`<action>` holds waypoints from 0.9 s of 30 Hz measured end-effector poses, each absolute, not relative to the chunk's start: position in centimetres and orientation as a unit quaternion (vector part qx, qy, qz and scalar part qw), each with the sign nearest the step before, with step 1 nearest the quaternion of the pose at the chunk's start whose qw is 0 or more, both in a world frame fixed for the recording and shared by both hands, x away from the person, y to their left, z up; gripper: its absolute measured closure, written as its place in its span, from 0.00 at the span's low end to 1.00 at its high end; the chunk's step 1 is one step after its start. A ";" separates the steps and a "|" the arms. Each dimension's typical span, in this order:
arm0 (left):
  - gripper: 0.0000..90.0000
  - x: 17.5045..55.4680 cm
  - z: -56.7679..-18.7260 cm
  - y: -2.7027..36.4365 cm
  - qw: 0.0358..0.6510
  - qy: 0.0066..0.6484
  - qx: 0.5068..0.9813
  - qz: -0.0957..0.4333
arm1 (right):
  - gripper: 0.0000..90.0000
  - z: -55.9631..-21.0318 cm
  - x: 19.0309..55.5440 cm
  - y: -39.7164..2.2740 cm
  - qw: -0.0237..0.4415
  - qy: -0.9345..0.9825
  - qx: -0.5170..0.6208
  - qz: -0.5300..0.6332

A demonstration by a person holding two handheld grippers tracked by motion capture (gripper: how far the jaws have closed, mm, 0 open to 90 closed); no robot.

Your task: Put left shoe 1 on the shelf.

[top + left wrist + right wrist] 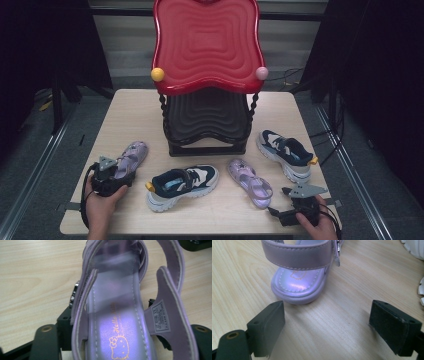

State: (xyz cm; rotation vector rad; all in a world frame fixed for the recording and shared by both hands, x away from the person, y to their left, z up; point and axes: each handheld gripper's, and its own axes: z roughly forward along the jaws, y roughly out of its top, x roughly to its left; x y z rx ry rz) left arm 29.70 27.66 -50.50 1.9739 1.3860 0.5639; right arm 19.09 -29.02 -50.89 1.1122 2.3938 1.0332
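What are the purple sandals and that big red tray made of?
The left purple sandal looks like shiny fake leather: pearly sheen, stitched edges, a gold print on the insole, though it might be real leather. The right purple sandal looks the same, with a small metal-looking buckle. The red tray seems to be glossy moulded plastic, with smooth ripples and bright glints.

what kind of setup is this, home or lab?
Most likely a lab or recording rig, not a home. Black curtains flank a small wooden table, metal rails run along the floor, and children's shoes lie around a red two-tier rack as staged props.
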 end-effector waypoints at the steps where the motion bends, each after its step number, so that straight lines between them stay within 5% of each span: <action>1: 0.29 29.5 -50.5 27.8 0.325 0.532 0.751 0.216 | 0.14 -50.9 19.1 -29.0 0.153 0.835 0.387 0.360; 5: 0.28 29.0 -50.6 28.4 0.327 0.528 0.754 0.217 | 0.14 -50.9 19.1 -29.0 0.153 0.835 0.388 0.360; 11: 0.40 28.9 -50.5 28.7 0.330 0.523 0.755 0.217 | 0.14 -50.9 19.1 -29.0 0.153 0.835 0.388 0.360; 27: 0.42 28.9 -49.4 28.6 0.343 0.521 0.751 0.217 | 0.14 -50.9 19.1 -29.0 0.153 0.835 0.387 0.360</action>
